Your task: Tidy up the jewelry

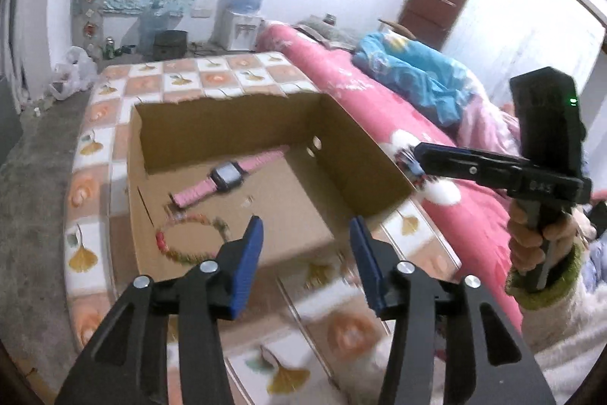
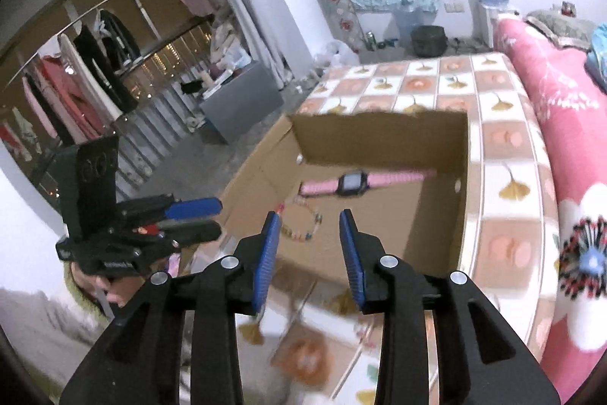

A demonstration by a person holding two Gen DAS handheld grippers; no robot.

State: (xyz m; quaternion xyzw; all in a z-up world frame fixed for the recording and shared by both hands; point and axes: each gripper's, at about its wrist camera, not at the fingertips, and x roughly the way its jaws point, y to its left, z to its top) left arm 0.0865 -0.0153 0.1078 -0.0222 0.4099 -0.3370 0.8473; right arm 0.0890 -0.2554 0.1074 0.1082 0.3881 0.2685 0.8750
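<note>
Grippers first: the left gripper stands with its blue pads spread and nothing between them, poised above the near edge of the cardboard box; the right gripper is likewise parted and empty, though a little narrower. Neither touches anything. Both jewelry pieces already lie on the box floor: the beaded bracelet nearer, in a loose ring, and the pink watch beyond it, strap stretched flat, the two just apart.

Judging from this, the placing looks done and the step in hand is drawing clear or tidying. To do it well, I would lift both tools straight away from the box without brushing the near wall, since the cardboard is light and could slide on the ginkgo-patterned bed cover. If the bracelet needs straightening, one pad tip nudging a bead should serve better than a pinch.

Left wrist view alone shows the right tool from the side, a hand gripping its handle at a green cuff, plus the brown door and a blue quilt on the pink bedding. Right wrist view alone shows the left tool side-on and, farther back, the clothes rack and a grey cabinet.
</note>
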